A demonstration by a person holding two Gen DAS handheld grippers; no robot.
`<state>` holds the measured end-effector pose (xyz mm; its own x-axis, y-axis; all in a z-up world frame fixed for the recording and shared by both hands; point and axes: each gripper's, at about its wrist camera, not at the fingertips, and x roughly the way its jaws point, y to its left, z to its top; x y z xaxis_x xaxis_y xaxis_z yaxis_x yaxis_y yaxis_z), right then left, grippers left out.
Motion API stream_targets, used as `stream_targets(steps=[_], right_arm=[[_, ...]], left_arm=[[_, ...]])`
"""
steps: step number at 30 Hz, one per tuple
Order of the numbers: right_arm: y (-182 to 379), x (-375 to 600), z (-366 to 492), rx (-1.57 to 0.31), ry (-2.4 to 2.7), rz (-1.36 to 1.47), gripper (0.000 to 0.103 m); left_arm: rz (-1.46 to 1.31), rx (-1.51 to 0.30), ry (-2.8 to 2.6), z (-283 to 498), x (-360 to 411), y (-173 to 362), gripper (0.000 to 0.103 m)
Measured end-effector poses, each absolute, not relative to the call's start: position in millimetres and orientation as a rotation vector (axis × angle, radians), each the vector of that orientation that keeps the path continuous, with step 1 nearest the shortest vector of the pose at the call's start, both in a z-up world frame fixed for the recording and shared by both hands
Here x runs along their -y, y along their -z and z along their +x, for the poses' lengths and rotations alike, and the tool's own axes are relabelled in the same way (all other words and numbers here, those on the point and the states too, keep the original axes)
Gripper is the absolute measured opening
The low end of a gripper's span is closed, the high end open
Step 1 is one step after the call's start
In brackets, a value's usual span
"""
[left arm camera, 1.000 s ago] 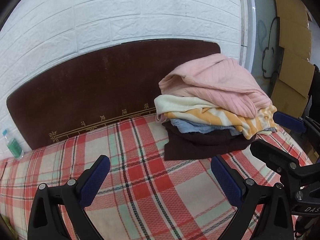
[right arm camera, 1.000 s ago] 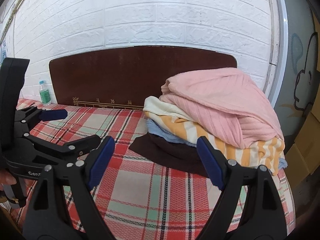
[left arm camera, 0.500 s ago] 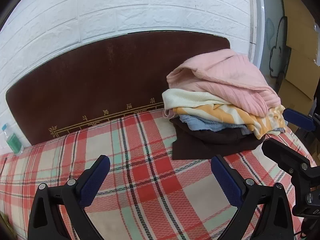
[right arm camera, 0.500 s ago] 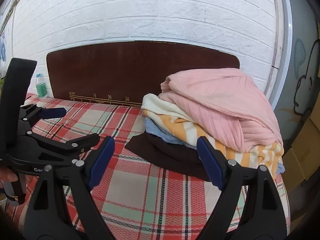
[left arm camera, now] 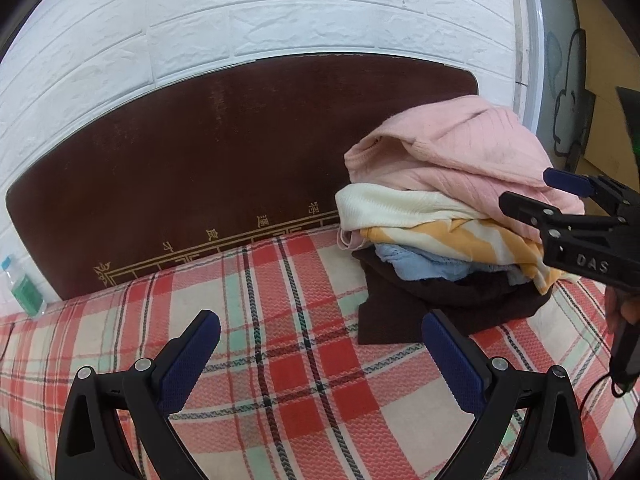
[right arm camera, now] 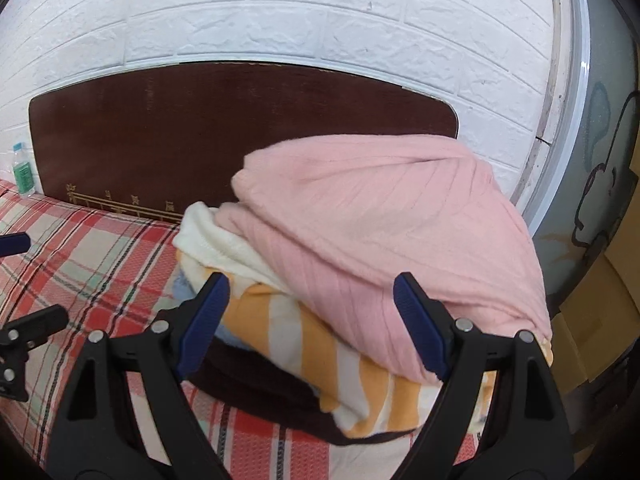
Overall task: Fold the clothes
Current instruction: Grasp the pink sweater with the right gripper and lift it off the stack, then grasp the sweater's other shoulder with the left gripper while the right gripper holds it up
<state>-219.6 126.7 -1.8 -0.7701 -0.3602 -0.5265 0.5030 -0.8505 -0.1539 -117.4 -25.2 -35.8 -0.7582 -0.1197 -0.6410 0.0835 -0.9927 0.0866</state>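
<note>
Pink knit sweater tops the clothes pile on the plaid bed, straight ahead of the right claw, whose fingers stand apart and empty. The left claw, likewise spread and empty, hovers over bare bedding, the pile ahead to its right.

Plaid bed, clothes pile, perhaps bottle

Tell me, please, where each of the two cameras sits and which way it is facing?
Left wrist: on the left gripper, over the plaid bed, facing the headboard; its open fingers, the right gripper and a bit of hand show.
Right wrist: on the right gripper, close to the clothes pile, facing the pink sweater; its open fingers and the left gripper's tips show.
Shared: pile, headboard, brick wall, water bottle.
</note>
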Motion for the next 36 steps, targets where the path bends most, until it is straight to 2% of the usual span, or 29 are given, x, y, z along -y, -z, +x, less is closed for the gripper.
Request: stream_targets(steps=[5,8,12,17,19,20,21,23,29,36], right_arm=[[3.8,-101.1,-254.3,-0.433,2.538,0.659,0.084],[3.7,-88.4,-268.9,-0.431,2.519,0.662,0.072],[11.4,-67.5,-275.6,-0.58,2.515,0.658,0.072],[13.4,-58.1,-285.2,-0.664,2.569,0.631,0.072],[12.7,-58.7,-292.6,-0.666,2.592,0.637,0.064],[11.8,-59.4,-294.7,-0.671,2.596,0.649,0.047],[9.0,-61.5,-295.3,-0.656,2.593,0.651,0.029],[-5.2,-73.0,-293.4,-0.543,2.588,0.654,0.01],[-77.9,-130.7,-262.7,-0.164,2.555,0.561,0.009],[-154.2,-214.4,-201.2,0.093,2.519,0.381,0.009]], left_arm=[[1.059,0.061,2.834,-126.7,31.9,40.4,0.103],[1.076,0.038,2.834,-129.2,37.1,45.3,0.103],[1.098,0.006,2.833,-133.1,44.9,53.3,0.103],[1.123,-0.011,2.836,-136.3,48.8,60.0,0.103],[1.136,-0.014,2.836,-135.2,49.6,62.3,0.103],[1.139,-0.013,2.837,-134.4,50.0,62.9,0.103],[1.141,-0.012,2.839,-133.5,50.4,63.6,0.103],[1.14,-0.013,2.845,-131.2,51.3,63.8,0.103],[1.114,-0.014,2.875,-126.9,53.2,57.8,0.103],[0.966,0.03,2.993,-123.5,35.0,23.0,0.103]])
